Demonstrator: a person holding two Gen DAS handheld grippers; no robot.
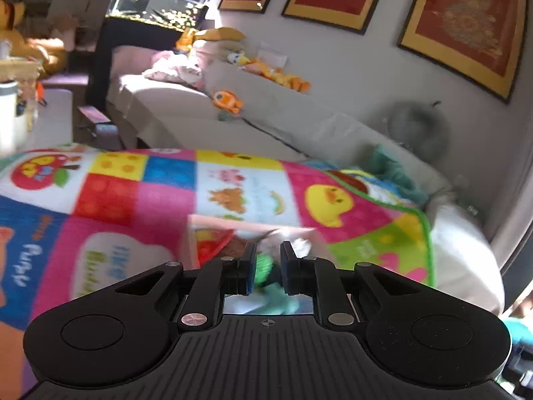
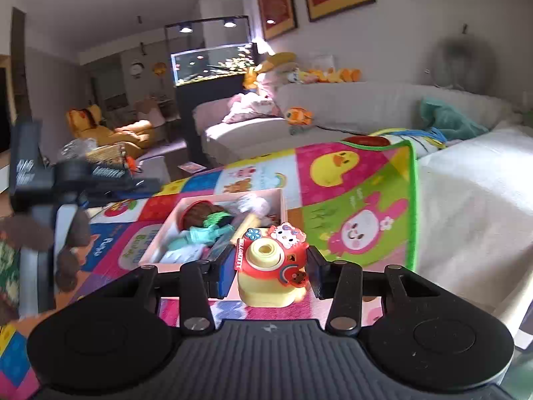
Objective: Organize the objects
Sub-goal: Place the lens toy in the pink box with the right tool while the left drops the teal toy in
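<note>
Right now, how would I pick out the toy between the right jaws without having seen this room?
Find the bright patchwork play mat over the sofa, then the pale pink box on it. Just before the box's near corner, the right gripper holds the toy camera: red with a yellow lens and base, cartoon stickers on top.

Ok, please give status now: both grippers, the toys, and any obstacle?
Left gripper shut on green toy. Right gripper shut on toy camera, near pink box. Box already crowded with toys.
</note>
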